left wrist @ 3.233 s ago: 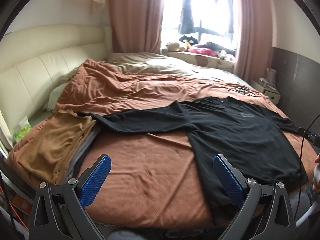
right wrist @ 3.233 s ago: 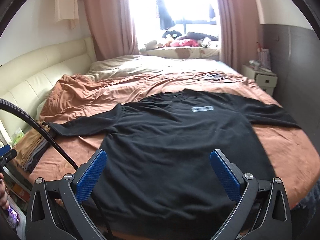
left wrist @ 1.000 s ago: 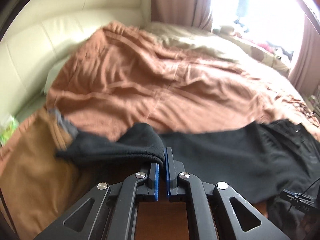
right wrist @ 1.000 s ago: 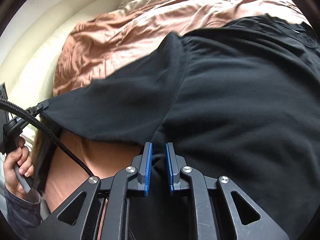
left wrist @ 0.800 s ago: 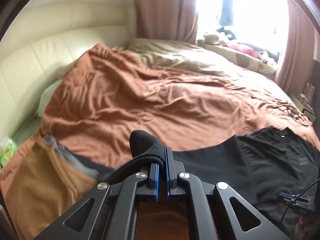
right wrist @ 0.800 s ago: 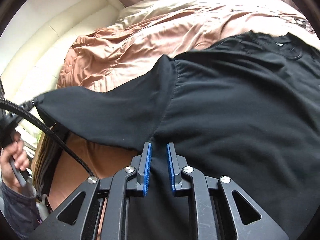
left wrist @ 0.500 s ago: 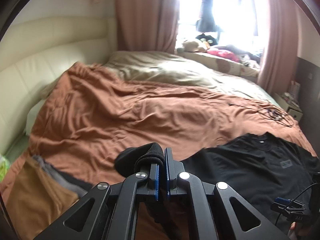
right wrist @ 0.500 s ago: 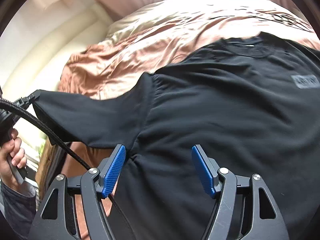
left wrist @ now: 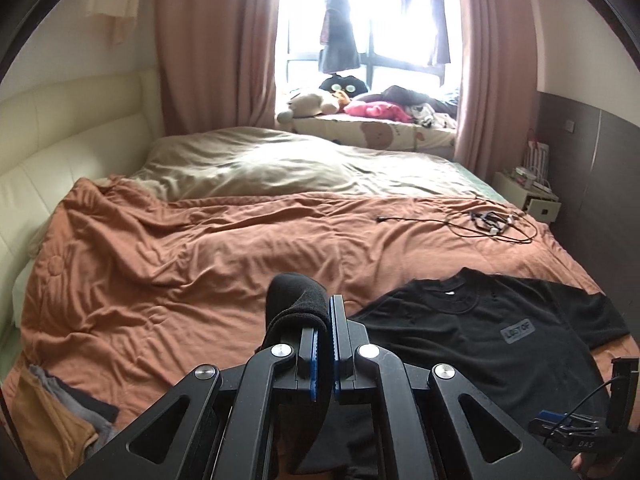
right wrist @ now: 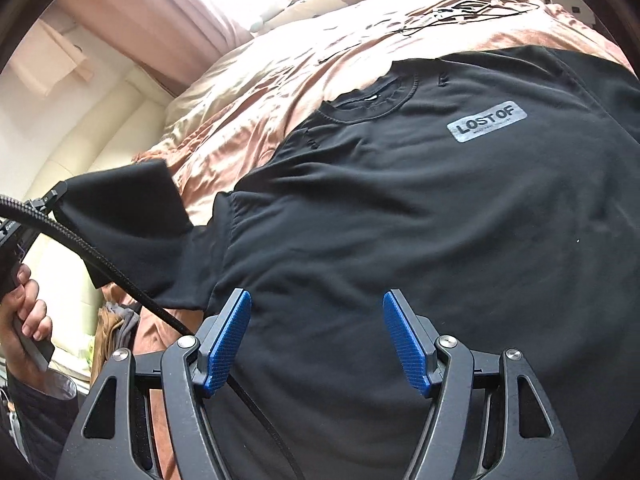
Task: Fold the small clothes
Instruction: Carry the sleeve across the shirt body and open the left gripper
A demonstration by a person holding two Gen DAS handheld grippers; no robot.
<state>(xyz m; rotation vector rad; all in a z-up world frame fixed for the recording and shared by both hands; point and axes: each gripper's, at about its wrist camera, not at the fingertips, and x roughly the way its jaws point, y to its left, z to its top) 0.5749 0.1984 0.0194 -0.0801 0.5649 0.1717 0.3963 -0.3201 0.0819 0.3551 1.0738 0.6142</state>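
Note:
A black T-shirt (right wrist: pixel 400 208) with a grey "LOST OF" patch lies face up on the brown bedspread (left wrist: pixel 200 264). It also shows in the left wrist view (left wrist: pixel 480 336). My left gripper (left wrist: pixel 325 312) is shut on the end of the shirt's left sleeve (left wrist: pixel 296 296) and holds it lifted above the bed. In the right wrist view that sleeve (right wrist: pixel 124 216) hangs raised toward the shirt's body. My right gripper (right wrist: pixel 316 320) is open and empty, just above the shirt's side below the armpit.
A folded stack of brown and grey clothes (left wrist: pixel 52 412) sits at the bed's near left corner. Cables (left wrist: pixel 488 220) lie on the far right of the bedspread. A white nightstand (left wrist: pixel 528 196) stands to the right. A cream headboard (left wrist: pixel 60 152) runs along the left.
My left gripper has lifted the sleeve end and carried it right, toward the shirt's body. My right gripper has opened, let go of the cloth near the armpit and backed off slightly.

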